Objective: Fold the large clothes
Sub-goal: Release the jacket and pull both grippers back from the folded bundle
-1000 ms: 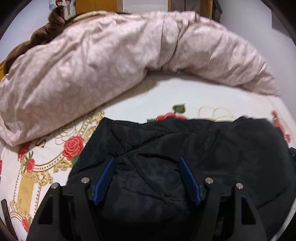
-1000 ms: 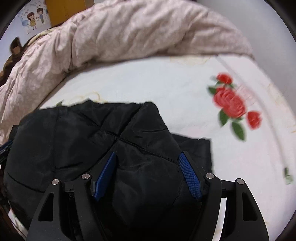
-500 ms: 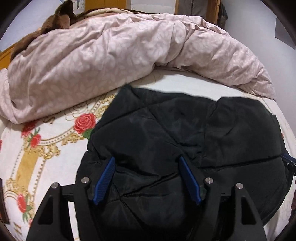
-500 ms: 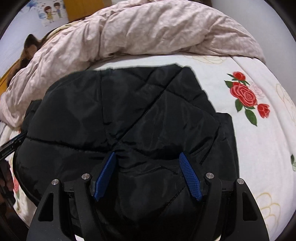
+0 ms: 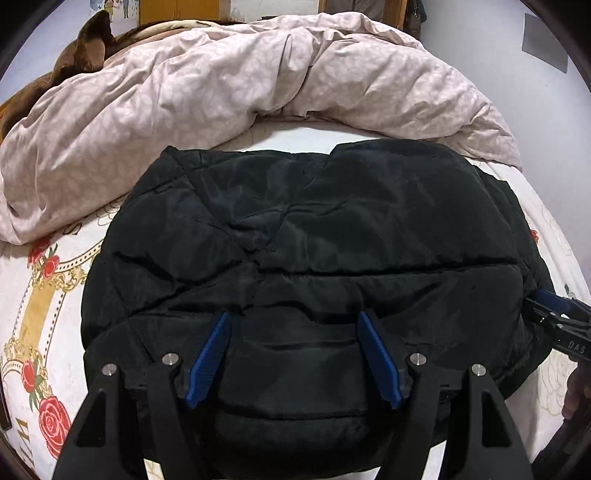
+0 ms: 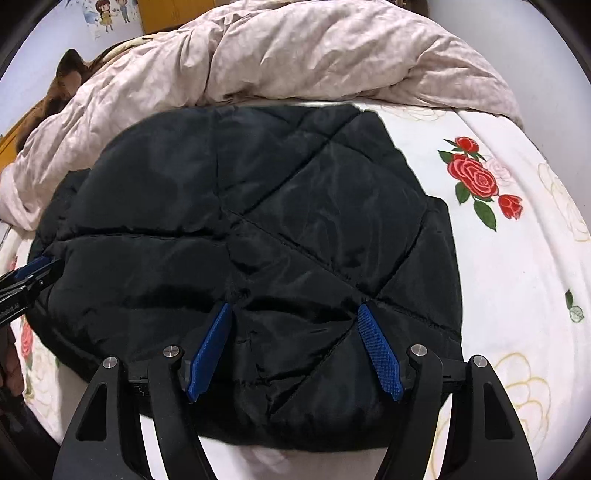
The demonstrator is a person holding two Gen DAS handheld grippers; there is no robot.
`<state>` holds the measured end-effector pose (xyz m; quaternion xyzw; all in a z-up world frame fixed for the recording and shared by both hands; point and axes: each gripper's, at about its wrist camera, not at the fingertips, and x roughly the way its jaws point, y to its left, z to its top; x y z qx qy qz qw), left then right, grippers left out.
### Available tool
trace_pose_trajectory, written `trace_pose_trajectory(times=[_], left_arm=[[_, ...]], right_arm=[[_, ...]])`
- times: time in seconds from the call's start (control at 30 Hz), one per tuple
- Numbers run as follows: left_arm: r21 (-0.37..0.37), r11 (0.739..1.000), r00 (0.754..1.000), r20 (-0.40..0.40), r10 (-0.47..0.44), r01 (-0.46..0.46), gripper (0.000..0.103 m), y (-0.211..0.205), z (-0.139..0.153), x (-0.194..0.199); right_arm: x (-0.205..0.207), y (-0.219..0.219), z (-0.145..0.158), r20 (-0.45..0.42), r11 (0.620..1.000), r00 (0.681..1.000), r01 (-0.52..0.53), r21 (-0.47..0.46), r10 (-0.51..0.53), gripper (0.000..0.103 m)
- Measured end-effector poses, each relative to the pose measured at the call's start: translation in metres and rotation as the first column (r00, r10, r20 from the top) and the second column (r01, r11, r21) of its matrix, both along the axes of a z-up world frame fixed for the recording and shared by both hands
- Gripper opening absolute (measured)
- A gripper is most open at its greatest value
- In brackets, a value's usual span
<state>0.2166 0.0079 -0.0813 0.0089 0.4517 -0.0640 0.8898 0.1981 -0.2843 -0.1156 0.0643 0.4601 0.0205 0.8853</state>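
Black jacket (image 5: 314, 236) now farther up bedsheet (image 6: 517, 295), apparently nearer duvet (image 5: 184, 92).

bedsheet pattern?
White bedsheet with red roses, green leaves, faint gold flower outlines; clearest in the right wrist view.

Place: you're in a home bedroom.
Evidence: rose-print bedsheet (image 6: 517, 295), rumpled pink duvet (image 5: 184, 96), cartoon wall sticker (image 6: 107, 14).

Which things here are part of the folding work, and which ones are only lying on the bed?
Part of the job:
- black quilted jacket
- left gripper
- right gripper

Only lying about:
- pink duvet
- brown blanket
- rose-print bedsheet
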Motion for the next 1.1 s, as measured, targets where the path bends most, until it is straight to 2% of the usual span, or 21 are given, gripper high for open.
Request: trace_pose_trajectory(times=[0.33, 0.47, 0.8, 1.1], left_arm=[[0.025, 1.000, 1.000, -0.017, -0.002, 0.003, 0.075, -0.002, -0.004, 0.006], [0.036, 0.999, 1.000, -0.017, 0.012, -0.012, 0.073, -0.002, 0.013, -0.001], [0.033, 0.999, 0.999, 0.037, -0.003, 0.001, 0.073, 0.001, 0.060, -0.074], [-0.003, 1.000, 0.999, 0.032, -0.022, 0.022, 0.073, 0.006, 0.077, -0.149]], right_arm=[[0.004, 0.000, -0.013, -0.016, 1.000, 1.000, 0.003, 0.015, -0.003, 0.072], [0.000, 0.004, 0.006, -0.038, 1.000, 0.999, 0.010, -0.016, -0.011, 0.072], [-0.089, 0.011, 0.064, 0.066, 0.998, 0.996, 0.053, 0.041, -0.056, 0.072], [-0.153, 0.026, 0.094, 0.087, 0.997, 0.994, 0.058, 0.053, -0.063, 0.072]])
